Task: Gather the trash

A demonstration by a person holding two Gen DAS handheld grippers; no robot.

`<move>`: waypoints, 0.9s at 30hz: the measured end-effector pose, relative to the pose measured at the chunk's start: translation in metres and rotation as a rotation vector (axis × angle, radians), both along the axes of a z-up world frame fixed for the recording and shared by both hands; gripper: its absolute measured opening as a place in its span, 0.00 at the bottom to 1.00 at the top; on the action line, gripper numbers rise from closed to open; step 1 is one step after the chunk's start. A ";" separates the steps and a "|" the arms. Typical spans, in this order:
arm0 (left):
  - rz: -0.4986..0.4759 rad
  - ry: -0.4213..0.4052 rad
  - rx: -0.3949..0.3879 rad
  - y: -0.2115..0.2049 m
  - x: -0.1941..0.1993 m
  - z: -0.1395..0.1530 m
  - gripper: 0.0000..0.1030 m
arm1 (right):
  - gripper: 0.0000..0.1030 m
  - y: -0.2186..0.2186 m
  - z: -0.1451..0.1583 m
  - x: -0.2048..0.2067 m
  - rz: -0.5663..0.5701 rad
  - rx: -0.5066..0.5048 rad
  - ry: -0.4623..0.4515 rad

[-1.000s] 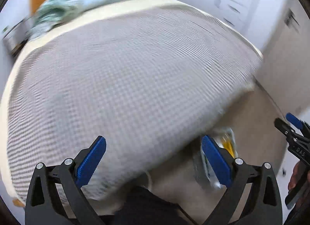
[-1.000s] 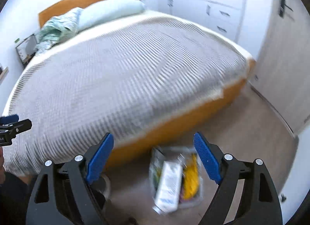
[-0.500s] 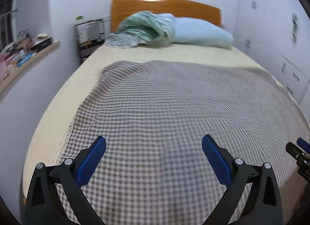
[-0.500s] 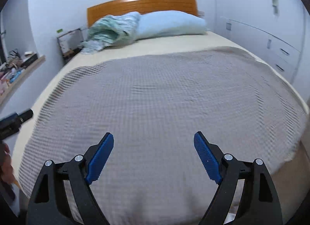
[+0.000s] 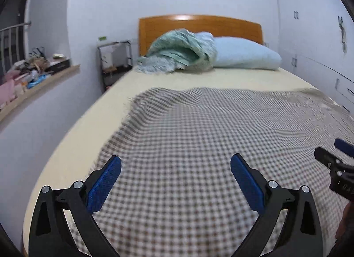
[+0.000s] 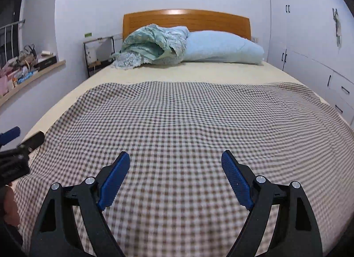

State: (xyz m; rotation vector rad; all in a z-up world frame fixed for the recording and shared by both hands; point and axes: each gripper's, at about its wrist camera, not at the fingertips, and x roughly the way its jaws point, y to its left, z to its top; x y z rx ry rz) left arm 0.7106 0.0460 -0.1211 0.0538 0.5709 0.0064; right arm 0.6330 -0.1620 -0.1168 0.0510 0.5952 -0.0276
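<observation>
Both grippers released over the bed; no trash shows in either view.

The left gripper [image 5: 176, 175] and right gripper [image 6: 176, 171] hold their blue fingers [image 6: 115, 174] spread wide, nothing between them. Beneath and ahead of the fingers lies a checked blanket [image 6: 188, 128] on the bed [image 5: 73, 146]. Beyond the fingertips, a crumpled green cover [image 6: 152, 45] sits touching a pale blue pillow [image 6: 221, 47], against the wooden headboard [image 6: 188, 18].

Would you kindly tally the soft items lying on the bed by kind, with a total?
Checked blanket: 1
Light blue pillow: 1
Crumpled green quilt: 1
Total: 3
</observation>
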 end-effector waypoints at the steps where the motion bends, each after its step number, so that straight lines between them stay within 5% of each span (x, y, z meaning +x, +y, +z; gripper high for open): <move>1: 0.003 -0.008 -0.018 0.005 0.002 -0.002 0.93 | 0.79 0.001 -0.006 0.003 0.001 0.014 -0.014; 6: 0.046 -0.056 -0.102 0.021 0.007 -0.008 0.93 | 0.79 0.010 -0.026 0.010 0.010 -0.008 -0.035; 14: 0.040 -0.178 -0.120 0.014 0.018 -0.013 0.93 | 0.79 0.007 -0.025 0.002 -0.008 -0.084 -0.248; 27: 0.012 -0.234 -0.067 0.006 0.018 -0.009 0.93 | 0.79 0.001 -0.026 0.005 -0.026 -0.038 -0.257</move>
